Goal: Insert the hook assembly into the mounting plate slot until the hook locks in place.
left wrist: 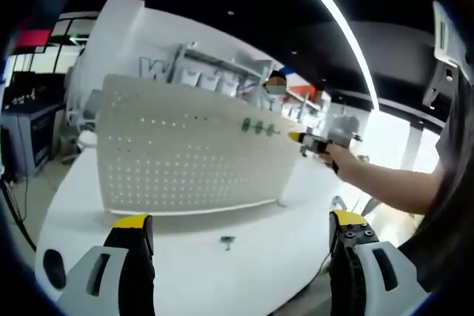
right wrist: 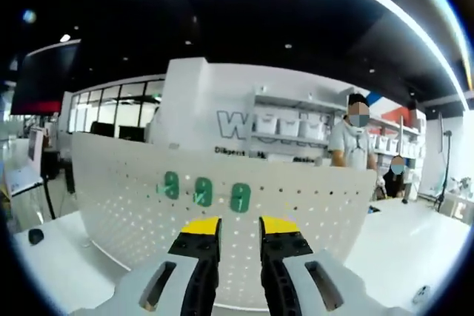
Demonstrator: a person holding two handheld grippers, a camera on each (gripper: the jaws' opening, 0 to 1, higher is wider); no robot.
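Left gripper [left wrist: 237, 231] is spread and empty, right gripper [right wrist: 239, 233] near-closed at the pegboard [right wrist: 133, 190], can't tell if pinching; the spare hook [left wrist: 227, 241] could get knocked off.

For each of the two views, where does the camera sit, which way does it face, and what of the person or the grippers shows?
Left gripper view: rides the left gripper, jaws wide apart, facing the white pegboard across the white table, where a loose green hook lies; the person's forearm and right gripper reach in from the right.
Right gripper view: rides the right gripper, jaws close together, facing the pegboard from close up.
Shared: pegboard and its three mounted green hooks.
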